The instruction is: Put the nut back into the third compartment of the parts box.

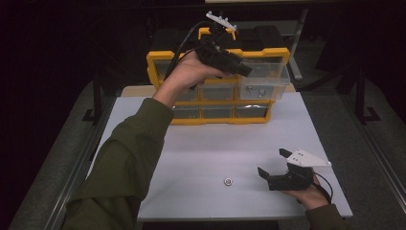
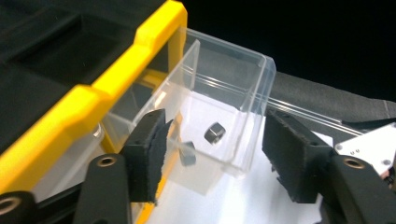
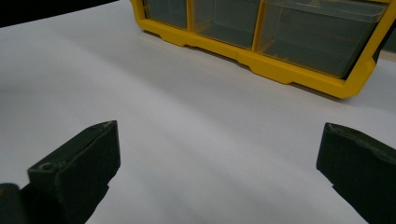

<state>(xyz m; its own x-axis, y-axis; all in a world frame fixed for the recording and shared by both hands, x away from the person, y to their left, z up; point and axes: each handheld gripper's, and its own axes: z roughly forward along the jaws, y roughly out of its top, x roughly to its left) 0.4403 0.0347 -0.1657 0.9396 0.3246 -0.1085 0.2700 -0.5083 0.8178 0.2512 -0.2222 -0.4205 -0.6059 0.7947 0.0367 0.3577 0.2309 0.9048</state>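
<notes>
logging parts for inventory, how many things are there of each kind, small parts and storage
organiser: 1
pulled-out clear drawer: 1
small dark parts in that drawer: 2
small ring on the table: 1
total: 5

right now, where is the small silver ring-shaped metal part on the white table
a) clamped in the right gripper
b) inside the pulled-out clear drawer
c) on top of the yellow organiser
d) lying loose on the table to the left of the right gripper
d: in the high view the small silver ring-shaped metal part lies alone on the white table, left of the right gripper, whose jaws stand open with nothing between them.
</notes>
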